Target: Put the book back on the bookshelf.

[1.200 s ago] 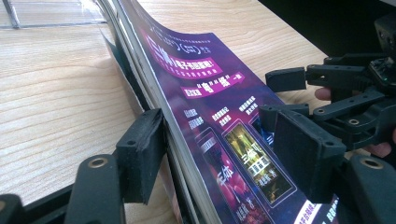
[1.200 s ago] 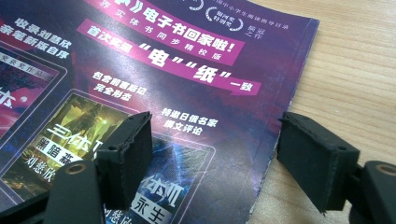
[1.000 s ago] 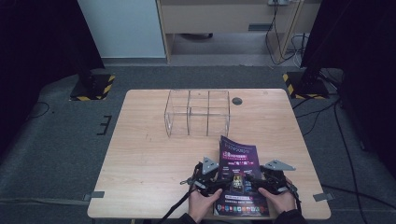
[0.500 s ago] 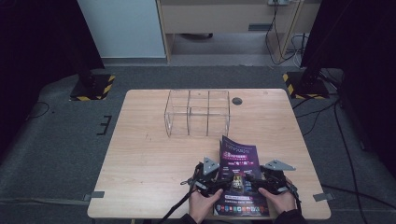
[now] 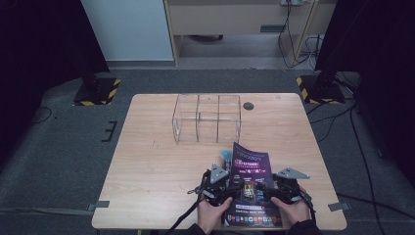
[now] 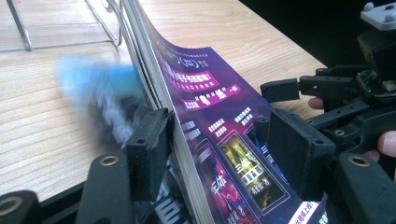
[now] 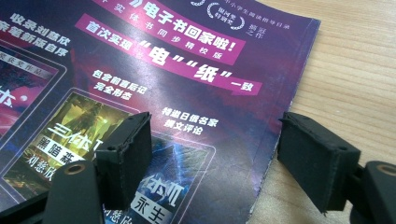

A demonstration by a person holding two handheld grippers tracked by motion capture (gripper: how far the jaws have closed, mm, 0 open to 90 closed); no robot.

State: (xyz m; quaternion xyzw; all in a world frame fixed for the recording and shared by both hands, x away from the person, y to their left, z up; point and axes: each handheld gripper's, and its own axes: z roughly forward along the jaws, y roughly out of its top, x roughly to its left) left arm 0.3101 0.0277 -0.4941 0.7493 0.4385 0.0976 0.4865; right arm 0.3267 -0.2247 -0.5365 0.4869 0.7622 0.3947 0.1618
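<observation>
A magazine [image 5: 252, 169] with a purple cover lies at the table's front edge, its far part curling up off the wood. My left gripper [image 5: 234, 189] reaches in from its left. In the left gripper view the left gripper [image 6: 224, 135] has the magazine's [image 6: 210, 116] raised page edge between its jaws. One pad rests against the page stack and the other stands off the cover; the jaws have just been closing. My right gripper [image 7: 224, 149] stands open over the magazine's [image 7: 154, 70] right edge, one jaw above the cover and one above bare wood. In the high view the right gripper [image 5: 268, 189] comes from the right.
A clear acrylic organizer [image 5: 208, 117] with upright dividers stands mid-table behind the magazine. A blurred blue object [image 6: 98, 88] lies just beyond the magazine's left edge, and the high view shows the blue object [image 5: 226, 155] too. A round black grommet [image 5: 248, 105] sits near the far edge.
</observation>
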